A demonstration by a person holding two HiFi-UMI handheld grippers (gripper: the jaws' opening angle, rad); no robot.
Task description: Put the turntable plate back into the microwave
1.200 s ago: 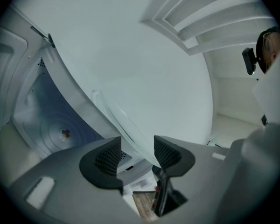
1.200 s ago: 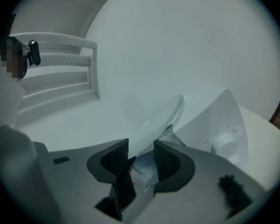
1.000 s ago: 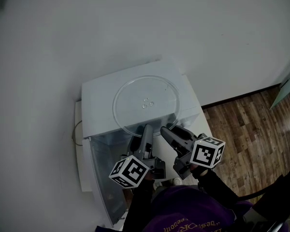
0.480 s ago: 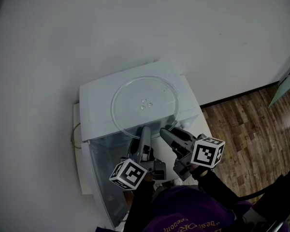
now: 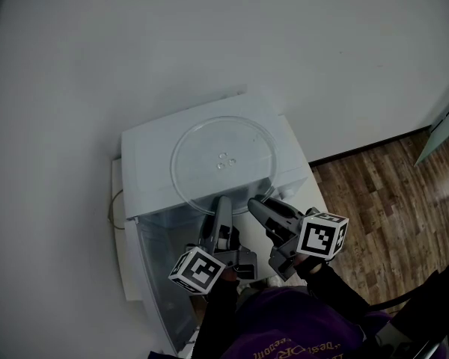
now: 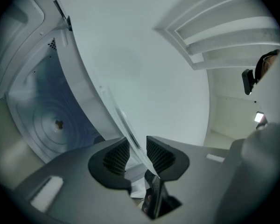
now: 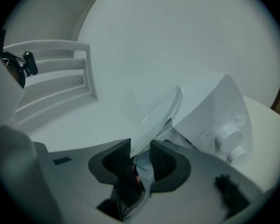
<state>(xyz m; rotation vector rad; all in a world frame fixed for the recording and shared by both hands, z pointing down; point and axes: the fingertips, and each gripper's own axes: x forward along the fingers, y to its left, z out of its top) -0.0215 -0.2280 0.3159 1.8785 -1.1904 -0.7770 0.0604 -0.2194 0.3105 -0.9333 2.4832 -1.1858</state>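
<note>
A clear glass turntable plate [image 5: 223, 159] lies flat on top of the white microwave [image 5: 146, 152]. Both grippers reach level to its near rim. My left gripper [image 5: 223, 200] has the rim [image 6: 116, 115] between its pads, with a small gap still showing, and its jaws are closing. My right gripper [image 5: 256, 200] also straddles the plate's edge [image 7: 158, 113]; its jaws are closing too and stand a little wider. The left gripper [image 6: 138, 154] view shows the microwave cavity [image 6: 56, 125] with its hub, below the plate. In its own view the right gripper [image 7: 140, 157] sits at the rim.
The microwave door [image 5: 153, 268] hangs open toward me on the left. Its control knobs [image 7: 228, 136] sit on the front panel to the right. A white wall stands behind the oven, and wooden floor [image 5: 382, 193] lies at the right.
The left gripper's marker cube has rolled slightly. Both grippers have stayed at the plate's near rim, and the plate has not moved.
</note>
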